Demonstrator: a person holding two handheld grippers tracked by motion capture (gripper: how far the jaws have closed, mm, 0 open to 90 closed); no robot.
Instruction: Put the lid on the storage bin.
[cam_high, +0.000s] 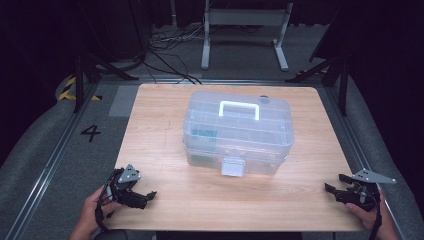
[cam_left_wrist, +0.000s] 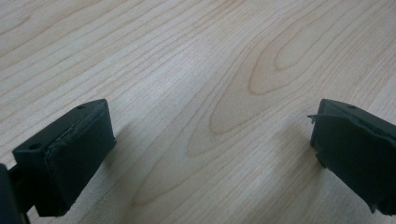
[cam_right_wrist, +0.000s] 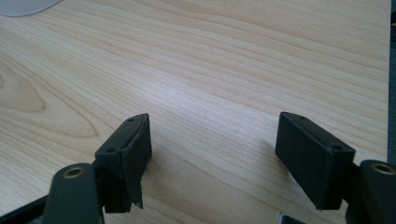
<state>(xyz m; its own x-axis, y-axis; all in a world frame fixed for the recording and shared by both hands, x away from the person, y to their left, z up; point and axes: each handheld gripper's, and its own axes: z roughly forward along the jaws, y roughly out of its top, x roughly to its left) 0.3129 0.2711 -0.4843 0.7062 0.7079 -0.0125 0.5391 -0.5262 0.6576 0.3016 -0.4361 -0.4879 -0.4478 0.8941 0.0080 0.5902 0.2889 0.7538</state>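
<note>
At the near left corner of the wooden worktop (cam_high: 165, 200) sits the left tool (cam_high: 146, 198), held in the person's left hand (cam_high: 92, 210), its grey three-cornered plate (cam_high: 128, 174) on top. Its jaws point toward the middle of the worktop and stand wide apart; the left gripper view has bare wood grain between them, nothing gripped.

In the middle — a little toward the far edge — stands a clear plastic storage box (cam_high: 239, 132) with its lid on. A white handle (cam_high: 239, 109) lies flat on the lid, and a white latch (cam_high: 233, 167) sits on the near wall. Something green (cam_high: 204, 133) shows dimly through the left part of the box; what it is cannot be told. The box is well apart from both tools.

At the near right corner is the right tool (cam_high: 332, 190), held in the right hand (cam_high: 367, 212), aimed left across the worktop. Its jaws are also spread with nothing between them — the right gripper view shows plain wood in the gap, and a pale rounded corner (cam_right_wrist: 23, 5) at the top left edge.
</note>
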